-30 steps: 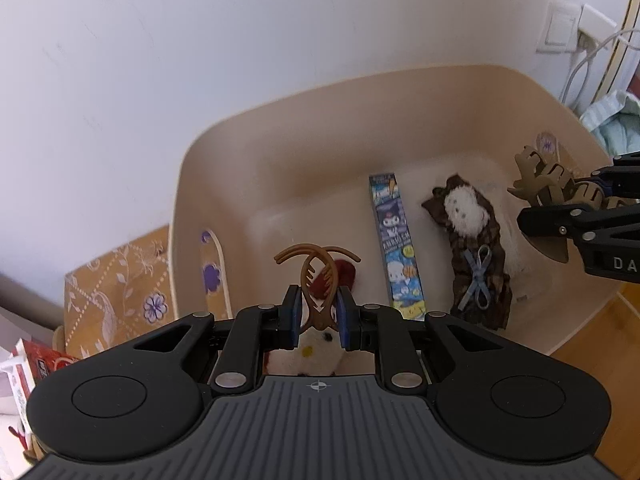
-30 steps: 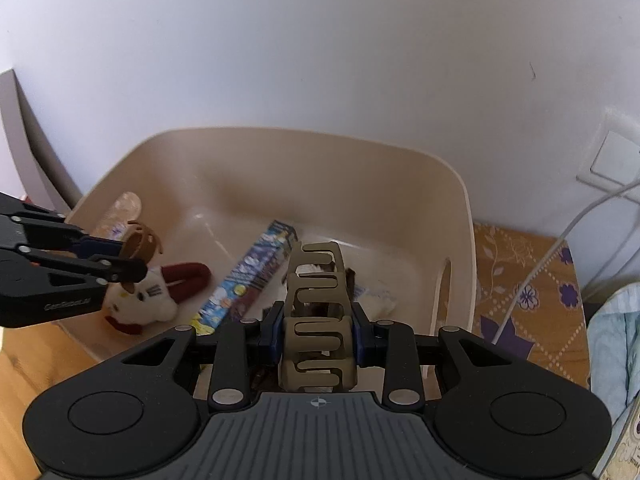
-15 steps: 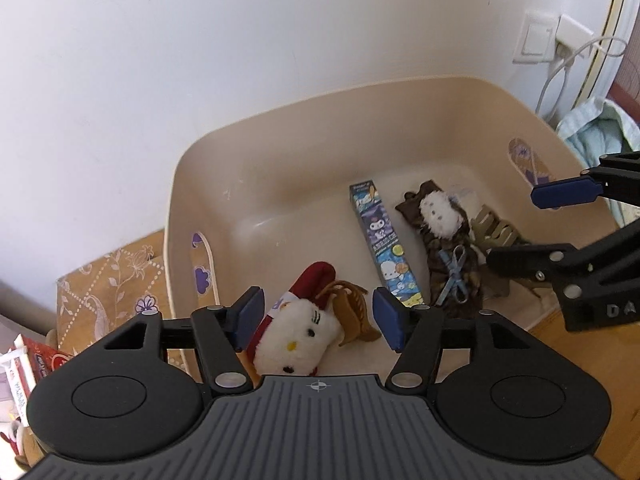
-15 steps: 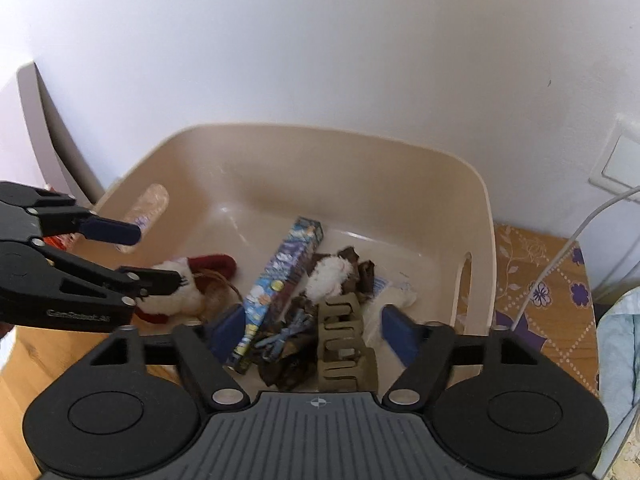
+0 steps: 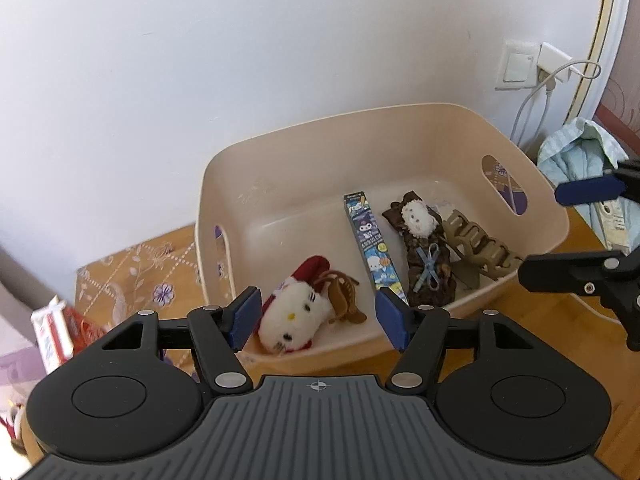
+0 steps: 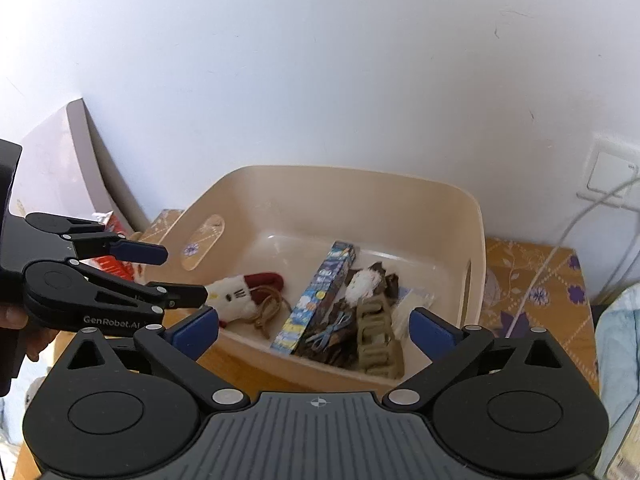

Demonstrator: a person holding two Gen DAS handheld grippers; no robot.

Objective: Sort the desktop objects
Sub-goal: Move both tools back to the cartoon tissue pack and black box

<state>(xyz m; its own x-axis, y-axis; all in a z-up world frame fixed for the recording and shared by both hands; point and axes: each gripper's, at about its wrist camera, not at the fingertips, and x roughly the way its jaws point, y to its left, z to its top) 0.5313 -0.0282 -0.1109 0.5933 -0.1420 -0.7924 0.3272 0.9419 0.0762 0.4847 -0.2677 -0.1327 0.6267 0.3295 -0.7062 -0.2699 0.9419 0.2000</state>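
Note:
A beige bin (image 5: 280, 148) holds a white plush cat (image 5: 294, 316), a brown hair claw (image 5: 340, 296) lying against it, a blue cartoon box (image 5: 370, 244), a dark fabric clip (image 5: 426, 268) and a khaki hair claw (image 5: 480, 248). My left gripper (image 5: 318, 318) hovers above the bin's near edge, over the plush. Its jaws are opening and nothing is between them. My right gripper (image 6: 316, 326) hangs over the bin's (image 6: 340, 170) near rim above the khaki claw (image 6: 376, 344). Its jaws are opening wide and are empty.
The bin stands on a wooden table (image 5: 540, 332) against a white wall. A floral gold box (image 5: 136, 276) and a red and white packet (image 5: 52, 332) lie to its left. A wall socket (image 5: 516, 66) with a white cable and a light blue cloth (image 5: 580, 156) are to the right.
Both grippers went from shut to open. The brown claw dropped beside the plush, the khaki claw fell at the bin's right side. Both grippers pulled back and rose.

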